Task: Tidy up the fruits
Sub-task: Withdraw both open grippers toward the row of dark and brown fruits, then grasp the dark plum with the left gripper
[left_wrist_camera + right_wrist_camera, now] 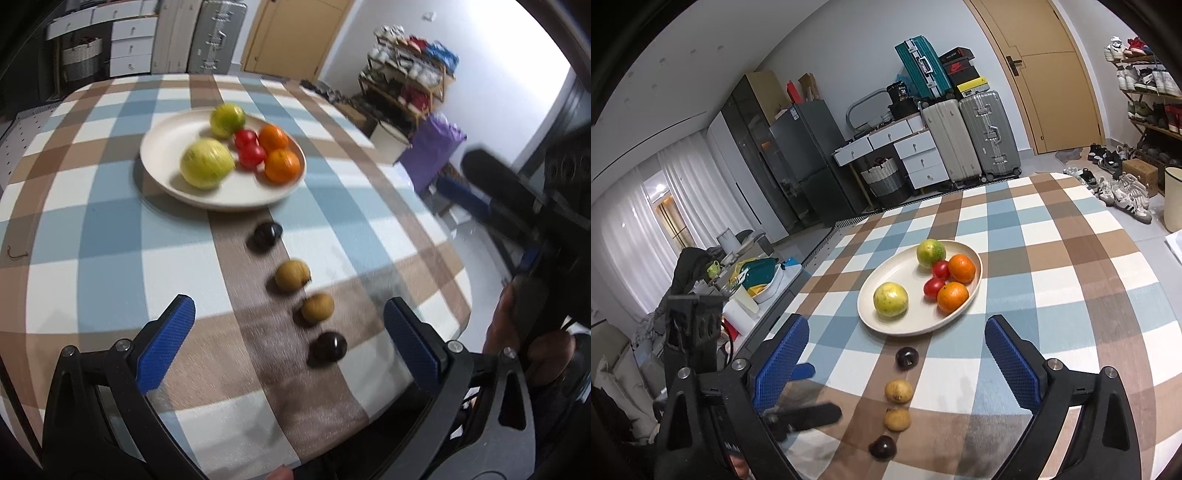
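So here's the setup: a round worktop [1071,280] with a blue, brown and white checked cloth, and an oval cream plate [886,321] sitting near the middle. In the right wrist view the plate's long axis runs from about 8 o'clock up to 2 o'clock.

Count on the plate: two yellow-green fruits, one big at the 8 o'clock end [890,299] and one greener at the 12 o'clock rim [931,253]; two oranges [953,296] stacked along the 3 o'clock side; two small red fruits [934,287] squeezed between the oranges and the green ones. Six in total.

Off the plate there's a neat row of four small fruits on a brown stripe of the cloth, running from the plate's 6 o'clock edge straight toward the camera: dark plum [907,357], tan fruit [898,390], second tan fruit [897,418], second dark plum [882,446]. So two dark, two tan, dark ones on the ends. Each is apart from its neighbour.

Both tools are empty. The left hand-held gripper [288,332] has its blue pads spread wide, hovering over the near end of the row. The right hand-held gripper [895,347] is spread wide too, with the row lined up between its fingers. Left wrist view is a bit blurry.
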Action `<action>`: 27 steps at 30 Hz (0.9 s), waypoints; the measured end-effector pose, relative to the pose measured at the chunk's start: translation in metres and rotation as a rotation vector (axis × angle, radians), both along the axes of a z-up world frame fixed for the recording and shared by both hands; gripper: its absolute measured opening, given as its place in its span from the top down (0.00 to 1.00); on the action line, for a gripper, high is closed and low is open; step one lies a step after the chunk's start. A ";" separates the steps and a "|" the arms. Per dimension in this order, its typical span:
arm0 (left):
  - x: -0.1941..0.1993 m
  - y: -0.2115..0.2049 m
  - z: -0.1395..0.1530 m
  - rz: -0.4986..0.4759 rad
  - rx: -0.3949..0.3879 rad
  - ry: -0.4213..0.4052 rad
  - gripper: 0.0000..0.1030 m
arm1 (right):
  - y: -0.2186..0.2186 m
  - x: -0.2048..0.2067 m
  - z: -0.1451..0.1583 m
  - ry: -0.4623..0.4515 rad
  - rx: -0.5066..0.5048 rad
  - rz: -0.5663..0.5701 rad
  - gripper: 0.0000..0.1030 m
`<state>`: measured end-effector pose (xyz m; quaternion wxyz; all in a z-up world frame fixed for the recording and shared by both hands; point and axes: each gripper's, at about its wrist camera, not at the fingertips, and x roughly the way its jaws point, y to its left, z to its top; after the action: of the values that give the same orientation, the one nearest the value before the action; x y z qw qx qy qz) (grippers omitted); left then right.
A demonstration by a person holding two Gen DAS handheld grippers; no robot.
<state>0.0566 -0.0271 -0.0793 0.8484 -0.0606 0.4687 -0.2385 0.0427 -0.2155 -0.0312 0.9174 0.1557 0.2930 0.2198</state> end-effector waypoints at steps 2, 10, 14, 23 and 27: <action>-0.002 -0.007 -0.008 -0.012 0.023 0.020 0.01 | -0.001 -0.002 -0.002 0.004 -0.003 -0.002 0.04; -0.011 -0.032 -0.036 -0.050 0.107 0.063 0.01 | -0.005 -0.010 -0.010 0.029 -0.007 -0.017 0.04; -0.013 -0.041 -0.042 -0.071 0.140 0.057 0.01 | -0.009 -0.012 -0.015 0.041 -0.006 -0.024 0.04; -0.015 -0.043 -0.038 -0.094 0.127 0.020 0.34 | -0.013 -0.016 -0.027 0.078 -0.021 -0.037 0.04; -0.015 -0.036 -0.037 -0.123 0.033 0.053 0.70 | -0.014 -0.017 -0.033 0.092 -0.026 -0.039 0.04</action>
<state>0.0421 -0.0626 -0.1162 0.8203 -0.0239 0.4976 -0.2809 0.0260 -0.2295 -0.0643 0.9090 0.1595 0.3347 0.1905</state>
